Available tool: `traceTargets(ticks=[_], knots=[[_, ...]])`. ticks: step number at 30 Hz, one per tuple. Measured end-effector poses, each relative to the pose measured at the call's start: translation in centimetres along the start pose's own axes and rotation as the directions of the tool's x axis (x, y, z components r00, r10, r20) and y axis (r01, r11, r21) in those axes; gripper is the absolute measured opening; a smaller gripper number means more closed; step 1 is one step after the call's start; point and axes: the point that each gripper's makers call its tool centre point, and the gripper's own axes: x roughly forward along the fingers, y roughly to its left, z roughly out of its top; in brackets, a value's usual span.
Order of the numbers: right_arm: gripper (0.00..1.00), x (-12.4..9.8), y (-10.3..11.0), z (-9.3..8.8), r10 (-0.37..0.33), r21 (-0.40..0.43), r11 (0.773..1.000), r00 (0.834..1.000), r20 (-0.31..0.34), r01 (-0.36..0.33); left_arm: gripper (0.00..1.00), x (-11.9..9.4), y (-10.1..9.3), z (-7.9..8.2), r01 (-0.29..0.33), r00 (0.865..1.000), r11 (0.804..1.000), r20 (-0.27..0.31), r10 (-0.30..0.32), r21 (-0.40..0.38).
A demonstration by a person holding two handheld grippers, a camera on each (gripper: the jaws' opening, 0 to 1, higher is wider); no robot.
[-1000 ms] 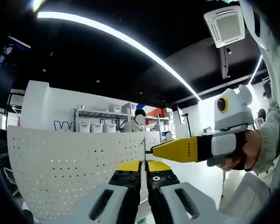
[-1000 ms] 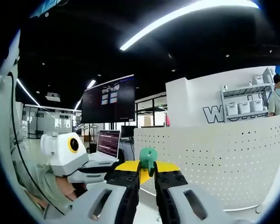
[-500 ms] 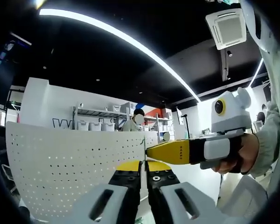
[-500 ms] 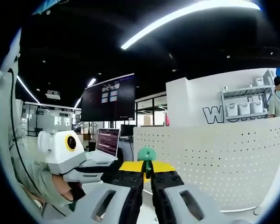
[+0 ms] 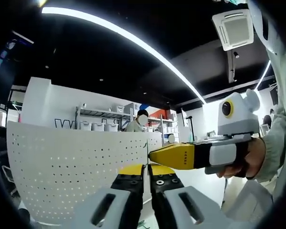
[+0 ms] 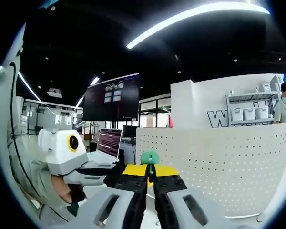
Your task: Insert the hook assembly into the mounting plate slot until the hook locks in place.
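Observation:
A white perforated mounting plate (image 5: 71, 171) stands upright in the left gripper view. My left gripper (image 5: 147, 179) is shut on its right edge. My right gripper (image 5: 155, 155) comes in from the right in a hand, its yellow jaw tips meeting that same plate edge. In the right gripper view a small green hook assembly (image 6: 149, 157) sticks up between the jaws of my right gripper (image 6: 150, 179), which is shut on it. The plate (image 6: 219, 167) curves away to the right just behind the hook. My left gripper (image 6: 115, 174) reaches in from the left.
Behind are a white counter wall (image 6: 205, 100), shelving with white bins (image 6: 248, 112), a dark wall screen (image 6: 112, 100), a laptop (image 6: 107, 145) and a person (image 5: 139, 123) standing at the back. A ceiling vent (image 5: 234, 27) hangs overhead.
My right gripper's yellow tips have slid a little left to the plate's edge. Its jaws have drawn closer around the green hook, which now sits lower between them.

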Motion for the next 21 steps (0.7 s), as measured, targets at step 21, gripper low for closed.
traceTargets(ticks=[21], knots=[[0.01, 0.6, 0.2, -0.5, 0.005, -0.001, 1.0, 1.0, 0.003, -0.005, 0.24, -1.0, 0.6, -1.3, -0.05, 0.997, 0.999, -0.054, 0.051, 0.012]])
